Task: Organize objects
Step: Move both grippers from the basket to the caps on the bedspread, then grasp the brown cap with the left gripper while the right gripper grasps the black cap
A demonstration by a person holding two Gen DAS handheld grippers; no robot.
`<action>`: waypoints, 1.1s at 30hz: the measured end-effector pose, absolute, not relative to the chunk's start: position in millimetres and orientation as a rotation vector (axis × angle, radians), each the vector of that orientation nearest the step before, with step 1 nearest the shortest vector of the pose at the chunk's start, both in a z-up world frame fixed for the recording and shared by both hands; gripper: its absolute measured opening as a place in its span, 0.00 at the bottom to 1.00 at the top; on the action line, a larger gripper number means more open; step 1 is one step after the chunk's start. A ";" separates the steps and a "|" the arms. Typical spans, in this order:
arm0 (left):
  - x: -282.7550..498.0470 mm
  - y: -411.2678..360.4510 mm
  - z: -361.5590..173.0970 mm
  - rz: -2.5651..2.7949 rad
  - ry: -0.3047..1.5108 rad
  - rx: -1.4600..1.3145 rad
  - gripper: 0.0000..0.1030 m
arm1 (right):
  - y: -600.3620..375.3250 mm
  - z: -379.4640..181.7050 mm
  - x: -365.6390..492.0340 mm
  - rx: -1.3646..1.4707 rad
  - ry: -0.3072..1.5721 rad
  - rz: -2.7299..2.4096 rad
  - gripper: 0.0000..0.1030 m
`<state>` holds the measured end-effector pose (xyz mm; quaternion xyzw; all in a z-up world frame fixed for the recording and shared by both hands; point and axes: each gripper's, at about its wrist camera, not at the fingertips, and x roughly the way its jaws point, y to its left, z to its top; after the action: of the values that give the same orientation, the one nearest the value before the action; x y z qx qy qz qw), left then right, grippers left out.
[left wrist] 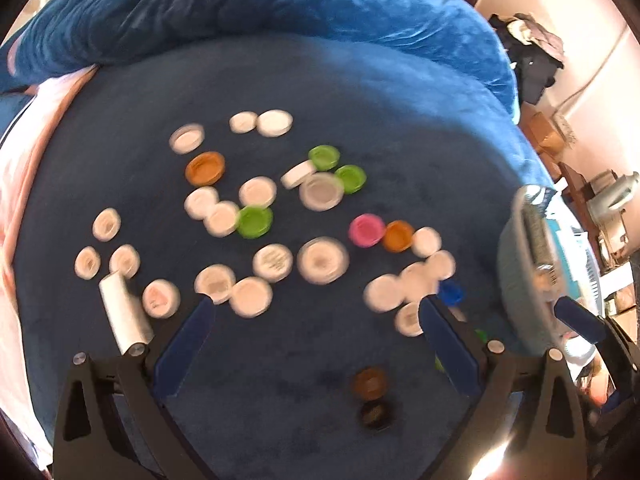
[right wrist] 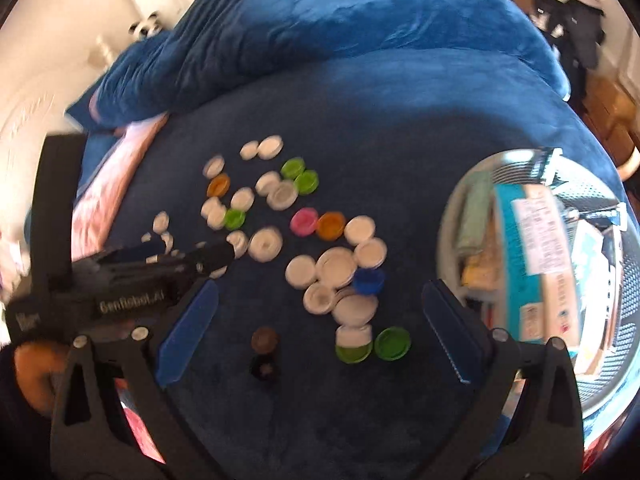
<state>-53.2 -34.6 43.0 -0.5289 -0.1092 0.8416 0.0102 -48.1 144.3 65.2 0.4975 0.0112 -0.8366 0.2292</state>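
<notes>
Above scattered caps (right wrist: 304,220) — left hand-held gripper (left wrist: 316,308), right hand-held gripper (right wrist: 320,296) both spread wide, holding nothing.

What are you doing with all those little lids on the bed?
Lots of bottle caps, mostly white, with some green, orange, one pink cap and one blue cap, lie scattered on a blue blanket. A person holds two grippers above them. The left gripper and right gripper are both open and empty. A metal bowl holding boxes sits to the right.
</notes>
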 end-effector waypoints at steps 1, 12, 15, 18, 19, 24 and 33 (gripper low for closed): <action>-49.8 -39.8 39.6 2.631 -0.344 -1.660 0.99 | 139.1 59.5 -43.7 1.377 0.045 -2.281 1.00; -6.8 -96.9 -17.6 2.629 -0.404 -1.862 0.99 | 89.5 -19.3 -9.2 1.567 0.252 -2.033 0.95; -0.6 -98.3 -20.3 2.627 -0.399 -1.871 0.99 | 83.6 -29.7 -9.6 1.582 0.255 -2.014 0.83; 2.6 -97.2 -21.6 2.620 -0.400 -1.868 0.99 | 79.4 -37.0 -10.8 1.594 0.304 -2.012 0.56; 2.7 -97.0 -22.1 2.618 -0.402 -1.867 0.99 | 82.7 -36.2 -12.0 1.590 0.292 -2.024 0.50; 1.4 -83.6 -20.9 2.589 -0.383 -1.837 0.99 | 118.9 -15.4 -22.3 1.576 0.077 -2.110 0.29; -12.4 -7.0 -31.9 2.416 -0.208 -1.768 0.98 | 166.2 15.3 -31.3 1.507 -0.125 -2.281 0.29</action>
<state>-12.4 -7.0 -31.9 -0.5876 -0.0692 0.8031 0.0701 -31.3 166.2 15.3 0.5393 -0.0446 -0.8165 0.2011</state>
